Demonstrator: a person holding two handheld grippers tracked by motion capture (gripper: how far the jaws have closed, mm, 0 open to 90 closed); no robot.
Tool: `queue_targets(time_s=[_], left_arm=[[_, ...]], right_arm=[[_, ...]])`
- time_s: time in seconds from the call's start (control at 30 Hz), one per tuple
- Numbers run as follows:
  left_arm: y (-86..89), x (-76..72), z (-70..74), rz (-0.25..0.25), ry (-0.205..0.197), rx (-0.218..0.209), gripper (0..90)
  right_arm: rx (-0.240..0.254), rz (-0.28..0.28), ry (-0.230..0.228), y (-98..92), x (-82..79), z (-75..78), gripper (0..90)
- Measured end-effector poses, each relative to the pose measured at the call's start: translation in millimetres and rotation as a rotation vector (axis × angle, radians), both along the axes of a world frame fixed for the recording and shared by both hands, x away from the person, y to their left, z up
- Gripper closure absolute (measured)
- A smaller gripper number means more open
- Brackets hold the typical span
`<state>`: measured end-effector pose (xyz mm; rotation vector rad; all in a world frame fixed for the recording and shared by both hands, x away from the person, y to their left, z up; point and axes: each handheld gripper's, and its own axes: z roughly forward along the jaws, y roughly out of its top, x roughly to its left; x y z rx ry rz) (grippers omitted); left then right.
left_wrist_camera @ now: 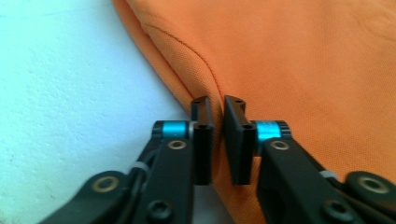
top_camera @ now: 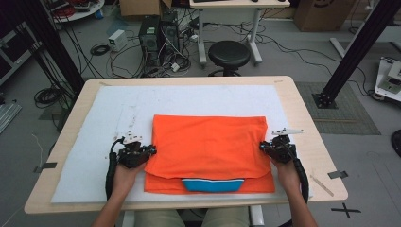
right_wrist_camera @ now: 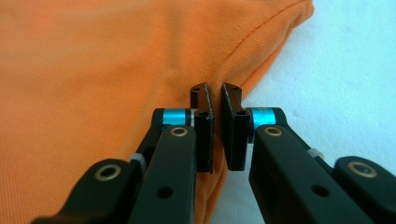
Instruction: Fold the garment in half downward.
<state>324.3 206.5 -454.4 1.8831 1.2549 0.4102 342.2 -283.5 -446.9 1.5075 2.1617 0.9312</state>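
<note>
Table [top_camera: 312,156]: light wood, covered by a white mat [top_camera: 94,142]. Surface flat and dry as far as the views show.

Orange shirt [top_camera: 208,142]: lies folded on the mat, centred and toward the near edge, the upper layer doubled over a lower one. A blue collar band [top_camera: 213,184] shows at the near middle. Judged light, soft and limp; it will sag and drape when lifted and will not hold shape unsupported. The knit weave looks grippy rather than slippery. Not fragile, though a fold can slide apart if pulled unevenly.

Hold points: the two side edges of the folded layer, where the fabric is doubled, give the firmest purchase.

Left gripper [left_wrist_camera: 218,107]: at the shirt's left edge, jaws clenched on a pinch of orange cloth beside the seam.

Right gripper [right_wrist_camera: 214,95]: at the right edge, jaws likewise clamped on the fabric's hem fold.
</note>
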Motion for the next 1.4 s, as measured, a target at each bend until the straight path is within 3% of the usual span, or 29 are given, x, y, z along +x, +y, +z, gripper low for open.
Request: queue_targets(time_s=[0.13,0.27,0.63,0.8,0.9,1.0,1.07,1.23,1.4], left_arm=[[-0.9,0.7,0.3,0.012,0.007,-0.029,84.4],[-4.9,2.9,0.7,0.02,0.008,-0.048,84.5],[-23.8,28.3,3.8,0.054,0.007,-0.045,84.6],[-25.1,34.5,0.4,0.063,0.002,-0.046,84.3],[-23.9,33.4,1.0,0.052,-0.028,-0.045,82.3],[-19.7,32.3,3.3,0.055,-0.079,-0.063,67.4],[-16.8,31.6,4.4,0.051,-0.096,-0.076,56.0],[-8.1,27.9,6.0,0.036,-0.132,-0.105,33.3],[2.5,22.4,7.0,0.01,-0.18,-0.129,23.3]], right_arm=[[0.018,-0.033,-0.034,-7.0,-0.3,-3.3,86.3],[-0.008,-0.048,-0.053,-9.6,3.9,-0.5,86.4],[-0.045,-0.137,-0.077,-18.4,24.8,6.6,86.3],[-0.042,-0.141,-0.077,-20.7,32.8,4.4,86.0],[-0.029,-0.144,-0.073,-21.0,34.8,2.1,84.9],[-0.042,-0.144,-0.091,-20.9,30.5,2.6,74.4],[-0.037,-0.151,-0.111,-22.6,26.4,3.2,58.5],[-0.012,-0.106,-0.135,-26.4,17.1,3.5,43.8],[0.03,-0.029,-0.196,-26.2,2.7,8.4,29.8]])
